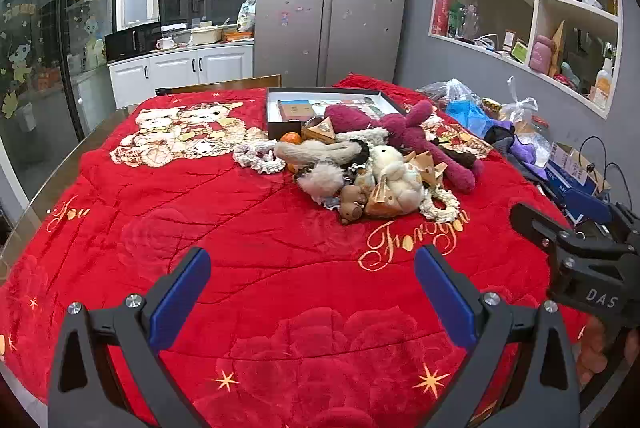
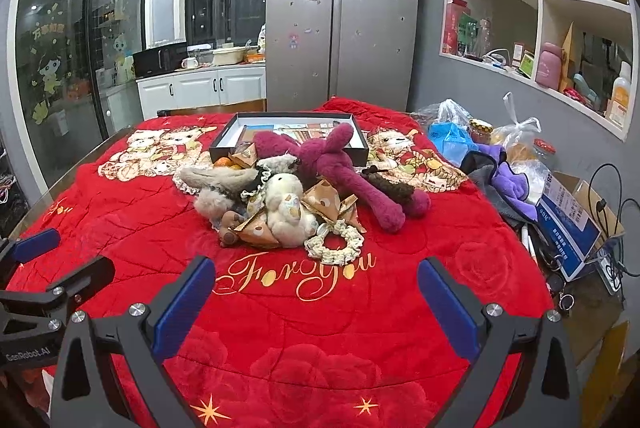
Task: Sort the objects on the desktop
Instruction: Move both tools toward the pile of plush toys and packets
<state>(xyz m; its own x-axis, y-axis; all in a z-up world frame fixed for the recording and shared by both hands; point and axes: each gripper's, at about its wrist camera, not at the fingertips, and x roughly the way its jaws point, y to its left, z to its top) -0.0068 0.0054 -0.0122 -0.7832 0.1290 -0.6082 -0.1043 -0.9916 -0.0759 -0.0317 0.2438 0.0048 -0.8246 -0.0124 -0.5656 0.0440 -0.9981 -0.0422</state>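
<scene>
Left gripper [image 1: 312, 284]: jaws spread wide, nothing between them, hovering over the near part of the blanket; from the right wrist view it shows at 9 o'clock [image 2: 36, 252].
Right gripper [image 2: 316, 288]: jaws spread wide and empty, above the "For You" lettering; from the left wrist view it sits at 3 o'clock [image 1: 576, 248].
Blanket [image 1: 240, 228]: red, plush, printed with bears and roses, covering the table.
Pile [image 2: 288, 195]: the things to sort, heaped mid-table at 12 o'clock from both grippers and well apart from them.
Pink plush [image 2: 328, 163]: long-limbed, lying across the pile's far side — one ear resting over the box's rim.
Cream plush [image 2: 286, 211]: at the pile's near side, among brown paper packets.
Rope ring [image 2: 336, 244]: at the pile's 5 o'clock edge, just beyond the lettering.
Orange [image 1: 291, 137]: at the pile's 10 o'clock edge, just beside the box.
Box [image 2: 224, 147]: black, shallow, open, touching the pile's far side — flat items inside.
Fridge [image 2: 340, 15]: silver, two doors, beyond the table at 12 o'clock.
Bags [image 2: 460, 131]: plastic, with cloths, at the table's 2 o'clock side.
</scene>
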